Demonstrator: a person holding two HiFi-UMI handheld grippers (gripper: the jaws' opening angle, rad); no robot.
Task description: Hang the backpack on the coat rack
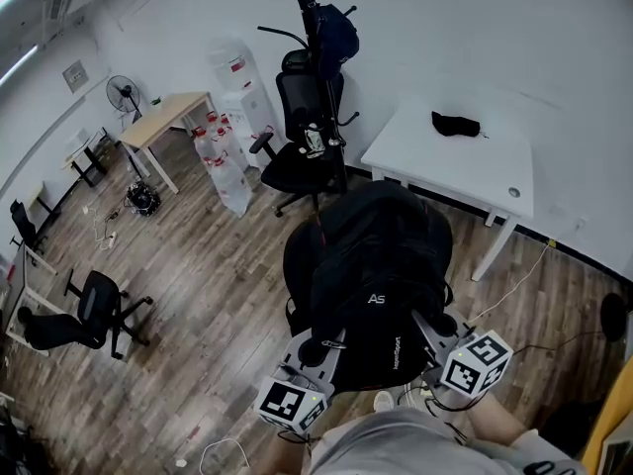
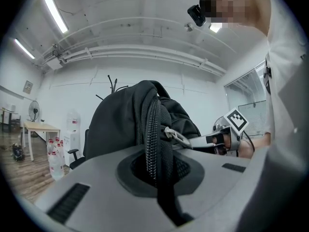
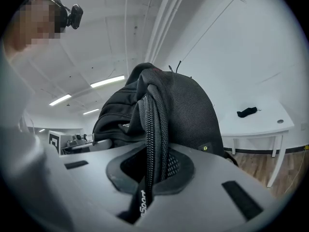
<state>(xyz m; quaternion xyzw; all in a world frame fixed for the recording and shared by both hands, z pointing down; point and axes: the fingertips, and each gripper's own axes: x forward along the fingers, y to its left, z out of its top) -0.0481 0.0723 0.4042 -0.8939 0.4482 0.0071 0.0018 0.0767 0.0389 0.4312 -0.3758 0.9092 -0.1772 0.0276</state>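
A black backpack [image 1: 381, 275] hangs in the air in front of me, held from both sides. My left gripper [image 1: 315, 352] is shut on a black strap of the backpack [image 2: 155, 149]. On the other side my right gripper [image 1: 433, 331] is shut on another strap of the backpack [image 3: 153, 144]. A black coat rack [image 1: 309, 28] stands by the far wall, well beyond the backpack, with a dark bag [image 1: 334, 34] on one of its hooks. In the left gripper view the coat rack [image 2: 112, 84] shows only as hook tips above the pack.
A black office chair [image 1: 302, 142] stands right in front of the coat rack. A white table [image 1: 465, 151] with a dark cloth [image 1: 455, 124] is at the right. Water bottles [image 1: 223, 161], a wooden desk [image 1: 163, 122] and another chair [image 1: 84, 310] stand at the left on the wood floor.
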